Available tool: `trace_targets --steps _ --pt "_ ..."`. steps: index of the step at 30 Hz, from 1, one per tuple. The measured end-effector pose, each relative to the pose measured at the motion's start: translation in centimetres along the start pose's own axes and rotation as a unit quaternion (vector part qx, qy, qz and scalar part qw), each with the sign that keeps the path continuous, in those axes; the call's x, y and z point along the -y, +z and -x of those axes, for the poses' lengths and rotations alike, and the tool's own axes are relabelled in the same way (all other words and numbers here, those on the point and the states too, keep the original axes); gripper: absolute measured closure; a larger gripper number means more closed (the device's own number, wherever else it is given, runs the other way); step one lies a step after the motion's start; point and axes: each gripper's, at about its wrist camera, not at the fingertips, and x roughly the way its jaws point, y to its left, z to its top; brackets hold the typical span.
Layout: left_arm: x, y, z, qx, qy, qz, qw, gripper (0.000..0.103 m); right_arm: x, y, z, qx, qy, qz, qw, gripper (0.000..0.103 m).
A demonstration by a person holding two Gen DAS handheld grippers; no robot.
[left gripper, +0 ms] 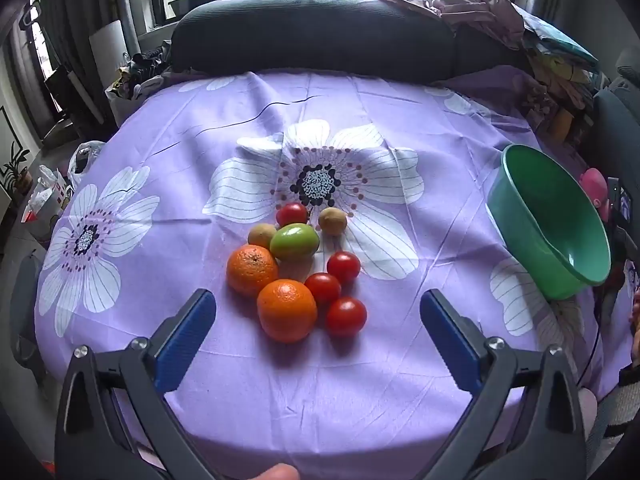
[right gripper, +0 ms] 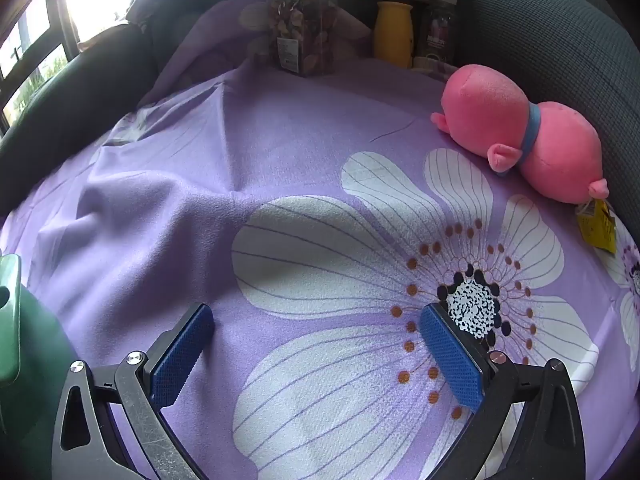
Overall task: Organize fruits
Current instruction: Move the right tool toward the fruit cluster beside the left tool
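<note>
In the left wrist view a cluster of fruit lies on the purple flowered cloth (left gripper: 240, 128): two oranges (left gripper: 286, 310) (left gripper: 252, 270), a green mango (left gripper: 294, 241), several red tomatoes (left gripper: 346, 316), and two brown kiwis (left gripper: 332, 221) (left gripper: 261, 235). My left gripper (left gripper: 318, 304) is open, just short of the near orange. A green bowl (left gripper: 552, 224) stands tilted at the right. My right gripper (right gripper: 316, 320) is open and empty, low over the cloth (right gripper: 280, 160); the bowl's side (right gripper: 24, 332) shows at its left edge.
A pink plush toy (right gripper: 520, 132) lies at the right against a grey cushion (right gripper: 560, 32). A box of dried flowers (right gripper: 304, 36), a yellow vase (right gripper: 394, 32) and a dark bottle (right gripper: 436, 28) stand at the back. A dark cushion (left gripper: 312, 32) borders the far side.
</note>
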Motion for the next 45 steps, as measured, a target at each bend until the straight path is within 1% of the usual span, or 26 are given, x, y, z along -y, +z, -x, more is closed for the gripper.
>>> trace_targets --steps 2,4,8,12,14,17,18,20,21,23,24,25,26,28,30,32,35,38,40,42,43,45 --pt "1.1 0.0 -0.5 0.004 0.016 -0.011 0.9998 0.001 0.0 0.0 0.0 0.000 0.000 0.000 1.000 0.001" --pt "1.3 0.4 -0.8 0.006 0.011 -0.008 0.9999 0.001 0.0 0.0 0.0 0.000 0.000 0.000 1.000 0.001" --pt "1.8 0.4 -1.1 0.018 0.025 -0.007 0.9995 0.001 0.0 0.0 0.0 0.000 -0.001 0.000 1.000 0.001" --pt "1.6 0.5 -0.9 0.023 0.027 -0.015 0.9993 0.001 0.0 0.0 0.0 -0.001 -0.001 0.001 1.000 0.001" --pt "1.6 0.5 -0.6 0.029 0.022 -0.011 0.9993 0.001 -0.5 0.3 -0.3 -0.003 -0.009 0.009 1.000 0.000" --pt "1.6 0.7 -0.2 0.035 0.014 -0.006 0.9993 0.001 -0.3 0.1 0.3 -0.001 0.003 -0.003 1.000 0.001" --pt "1.6 0.7 0.0 0.039 0.015 -0.005 0.9991 0.001 0.1 -0.2 0.8 0.000 0.000 -0.011 1.000 0.001" --pt "1.5 0.8 0.6 0.049 0.018 -0.004 0.9986 0.001 1.2 -0.8 2.6 0.022 -0.033 -0.026 0.999 0.001" --pt "1.4 0.8 0.8 0.054 0.020 -0.005 0.9983 0.001 1.6 -1.2 4.2 0.044 -0.055 -0.028 0.997 0.001" --pt "1.5 0.7 1.2 0.062 0.025 -0.007 0.9977 0.001 2.1 -2.0 7.8 0.098 -0.102 -0.022 0.990 0.001" --pt "1.5 0.7 1.5 0.067 0.026 -0.008 0.9974 0.001 2.2 -2.3 9.7 0.121 -0.114 -0.020 0.986 0.001" --pt "1.5 0.6 1.7 0.072 0.026 -0.008 0.9970 0.001 2.1 -2.6 11.5 0.139 -0.110 -0.015 0.984 0.000" --pt "1.5 0.6 1.9 0.075 0.027 -0.009 0.9967 0.001 1.9 -3.0 13.1 0.155 -0.096 -0.008 0.983 0.000" --pt "1.4 0.4 2.2 0.081 0.028 -0.009 0.9963 0.001 0.3 -3.5 16.0 0.173 -0.050 0.019 0.984 0.001" --pt "1.2 0.3 2.5 0.084 0.024 -0.009 0.9962 0.001 -2.2 -4.1 18.3 0.178 0.002 0.052 0.983 0.001" --pt "1.0 0.1 2.8 0.087 0.020 -0.007 0.9960 0.001 -5.2 -5.0 19.9 0.176 0.062 0.087 0.979 0.001" --pt "0.3 -0.1 3.1 0.090 0.014 -0.002 0.9959 0.001 -10.3 -7.0 21.6 0.172 0.148 0.152 0.962 0.001" --pt "-0.3 -0.3 3.3 0.091 0.008 0.002 0.9958 0.001 -14.9 -9.1 22.8 0.156 0.208 0.222 0.940 0.001" --pt "-1.1 -0.5 3.1 0.085 -0.013 0.012 0.9962 0.001 -17.7 -10.7 23.3 0.145 0.234 0.265 0.924 0.001" --pt "-2.3 -0.7 2.7 0.075 -0.048 0.034 0.9954 0.001 -20.4 -12.3 23.5 0.125 0.255 0.296 0.912 0.001" --pt "-3.0 -0.8 2.6 0.072 -0.061 0.044 0.9946 0.001 -21.5 -12.9 23.3 0.112 0.264 0.307 0.907 0.001" --pt "-4.0 -1.2 2.4 0.071 -0.075 0.053 0.9932 0.001 -23.8 -14.3 22.9 0.086 0.277 0.322 0.901 0.000"
